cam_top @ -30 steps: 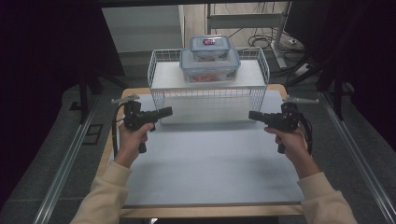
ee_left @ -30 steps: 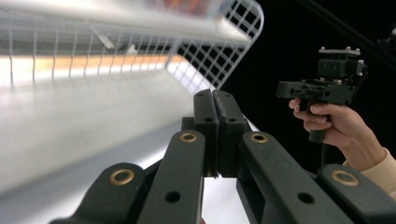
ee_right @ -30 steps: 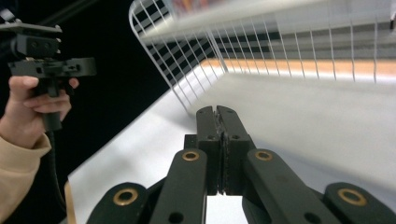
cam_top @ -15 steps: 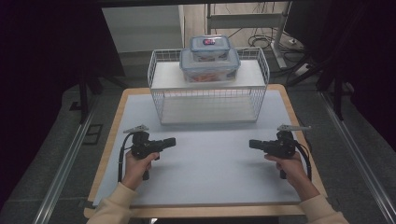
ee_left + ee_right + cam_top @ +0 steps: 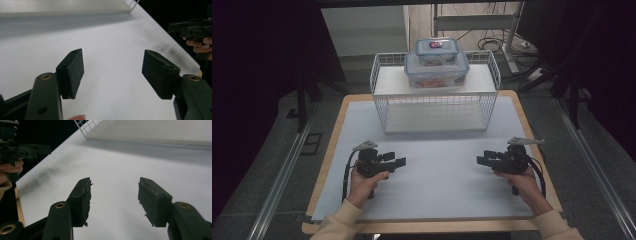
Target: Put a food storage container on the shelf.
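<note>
Low over the near part of the white counter, the left gripper and the right gripper point at each other, well apart, each in a hand. Both pairs of jaws have just been opening and stand released, with only bare counter between them. Beyond them a white wire basket stands upside down at the far side, and on its top sits a large clear lidded food container with a smaller lidded container stacked on it.
</note>
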`<act>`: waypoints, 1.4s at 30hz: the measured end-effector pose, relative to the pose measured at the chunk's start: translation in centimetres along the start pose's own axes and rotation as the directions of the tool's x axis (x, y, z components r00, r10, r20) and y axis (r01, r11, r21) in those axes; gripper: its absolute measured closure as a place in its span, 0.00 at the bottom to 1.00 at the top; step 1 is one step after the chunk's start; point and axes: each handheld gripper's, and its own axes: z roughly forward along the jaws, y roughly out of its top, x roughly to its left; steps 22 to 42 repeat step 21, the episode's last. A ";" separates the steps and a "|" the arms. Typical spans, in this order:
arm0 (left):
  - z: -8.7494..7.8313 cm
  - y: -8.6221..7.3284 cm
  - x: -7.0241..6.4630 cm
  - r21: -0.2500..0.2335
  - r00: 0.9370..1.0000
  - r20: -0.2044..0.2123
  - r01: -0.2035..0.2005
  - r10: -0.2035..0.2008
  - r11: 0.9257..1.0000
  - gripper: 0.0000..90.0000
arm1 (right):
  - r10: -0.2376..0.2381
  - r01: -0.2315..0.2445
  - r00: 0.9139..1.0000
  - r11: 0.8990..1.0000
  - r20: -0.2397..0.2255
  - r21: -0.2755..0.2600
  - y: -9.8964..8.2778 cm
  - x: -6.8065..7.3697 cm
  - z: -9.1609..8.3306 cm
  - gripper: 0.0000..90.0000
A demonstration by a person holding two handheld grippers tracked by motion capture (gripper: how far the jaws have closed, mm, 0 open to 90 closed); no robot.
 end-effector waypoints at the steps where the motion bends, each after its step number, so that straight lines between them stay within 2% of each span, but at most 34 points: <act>1: -0.1 -0.1 0.1 0.000 1.000 -0.003 0.002 -0.002 1.000 0.37 | 0.000 0.000 1.000 1.000 -0.001 0.007 -0.1 0.0 0.2 0.48; 5: -0.3 -0.1 0.3 -0.005 1.000 -0.007 0.007 -0.007 1.000 0.36 | -0.003 0.003 1.000 1.000 -0.003 0.012 -0.2 0.1 0.5 0.47; 10: 0.0 -0.2 0.2 0.005 1.000 -0.009 -0.002 0.002 1.000 0.35 | -0.001 0.001 1.000 1.000 0.002 -0.003 -0.1 0.1 0.3 0.46; 21: -0.1 -0.1 0.3 -0.002 1.000 -0.015 0.007 -0.007 1.000 0.34 | 0.001 -0.001 1.000 1.000 0.009 -0.012 0.0 -0.1 0.0 0.43; 42: -0.1 -0.1 0.3 -0.002 1.000 -0.015 0.007 -0.007 1.000 0.34 | 0.001 -0.001 1.000 1.000 0.009 -0.012 0.0 -0.1 0.0 0.43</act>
